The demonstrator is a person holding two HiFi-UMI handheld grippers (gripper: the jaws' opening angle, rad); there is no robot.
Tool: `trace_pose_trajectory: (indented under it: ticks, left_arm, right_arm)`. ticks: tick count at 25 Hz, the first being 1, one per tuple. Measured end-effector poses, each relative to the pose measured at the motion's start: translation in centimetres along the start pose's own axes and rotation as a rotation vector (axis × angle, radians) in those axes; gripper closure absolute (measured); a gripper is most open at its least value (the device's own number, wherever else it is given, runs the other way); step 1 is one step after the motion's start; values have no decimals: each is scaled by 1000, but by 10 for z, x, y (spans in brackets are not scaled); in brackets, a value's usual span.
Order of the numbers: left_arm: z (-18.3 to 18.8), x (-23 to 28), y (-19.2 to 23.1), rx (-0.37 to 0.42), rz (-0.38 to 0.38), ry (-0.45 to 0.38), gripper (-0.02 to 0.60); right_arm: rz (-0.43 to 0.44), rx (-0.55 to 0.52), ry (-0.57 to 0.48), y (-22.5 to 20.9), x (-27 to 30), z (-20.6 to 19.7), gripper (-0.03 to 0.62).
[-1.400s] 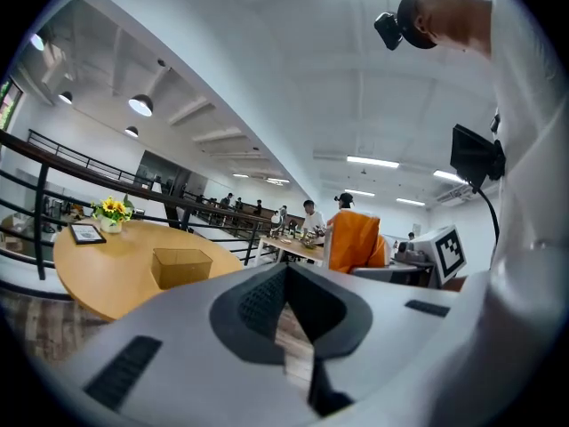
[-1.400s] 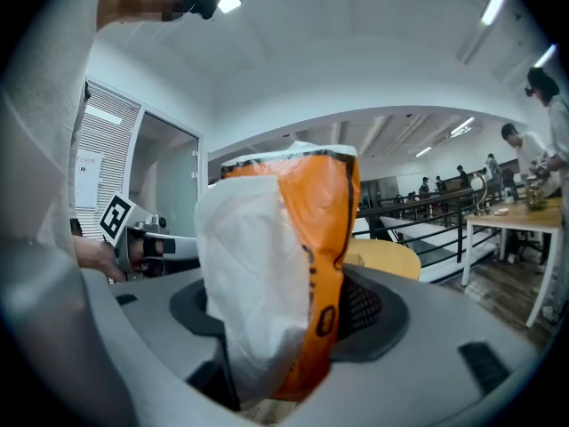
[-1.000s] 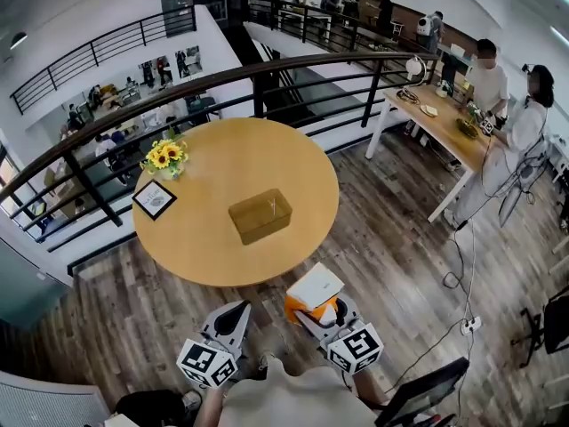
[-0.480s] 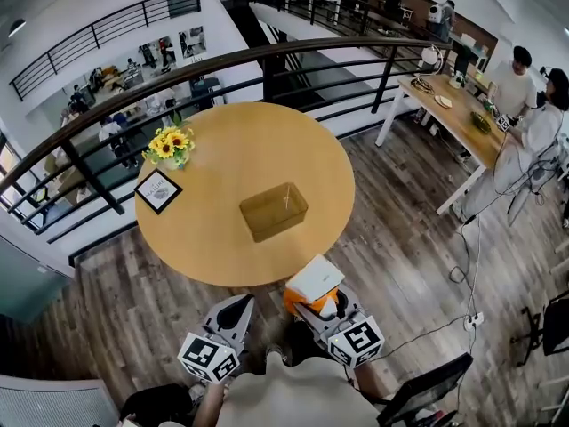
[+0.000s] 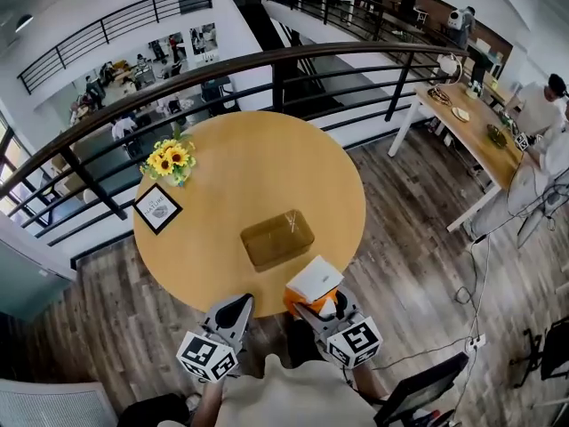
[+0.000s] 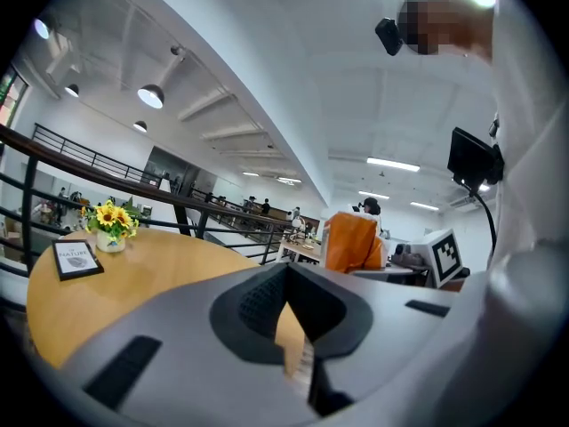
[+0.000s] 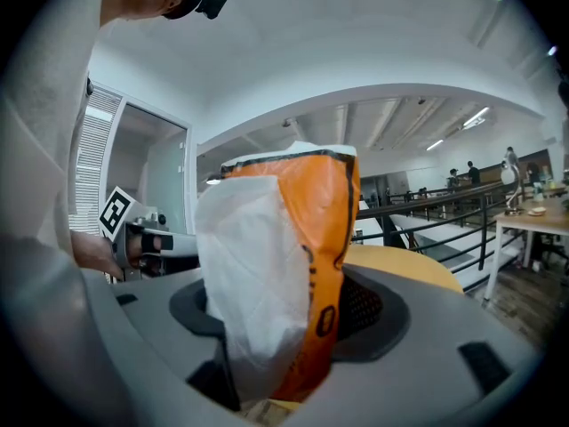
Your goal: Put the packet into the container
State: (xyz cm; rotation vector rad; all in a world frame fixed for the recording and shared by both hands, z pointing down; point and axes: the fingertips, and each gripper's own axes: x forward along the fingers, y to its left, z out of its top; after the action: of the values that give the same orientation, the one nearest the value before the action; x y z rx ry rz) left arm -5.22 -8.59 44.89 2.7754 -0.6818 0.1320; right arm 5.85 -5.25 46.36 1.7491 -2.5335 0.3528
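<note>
Gripping orange-and-white packet (image 5: 314, 279), right gripper (image 5: 318, 304) sits lower centre of head view, at near edge of round wooden table (image 5: 240, 167); jaws pressed on packet's sides. Left gripper (image 5: 234, 310) just left of it, jaws together, nothing between. Amber container (image 5: 277, 238) on table, just above packet in frame, not touching it

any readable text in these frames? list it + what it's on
None can be read.
Framed card on the table: printed lines, too small to read.
Packet: dark print on the orange side, only partial glyphs in view, unreadable.
Marker cubes: black-and-white square patterns, no words or numbers.
</note>
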Motion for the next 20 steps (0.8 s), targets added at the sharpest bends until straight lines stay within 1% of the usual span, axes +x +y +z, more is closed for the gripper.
trace_pose_trajectory:
  ticks: [4,7,14,20]
  left_arm:
    - [27,33,29,20,55,-24,577]
    - [42,53,45,11,112,-52,577]
    - [53,99,65,17,180,-69,577]
    - [60,107,82,-2,236,-70,577]
  right_arm:
    - [35,-8,-6,-37,31,21,298]
    - [84,-32,-8,-62,54,37,298]
    - [151,-46,-28,-112,92,55,298]
    - [190,-48,-6,-130,116,60,298]
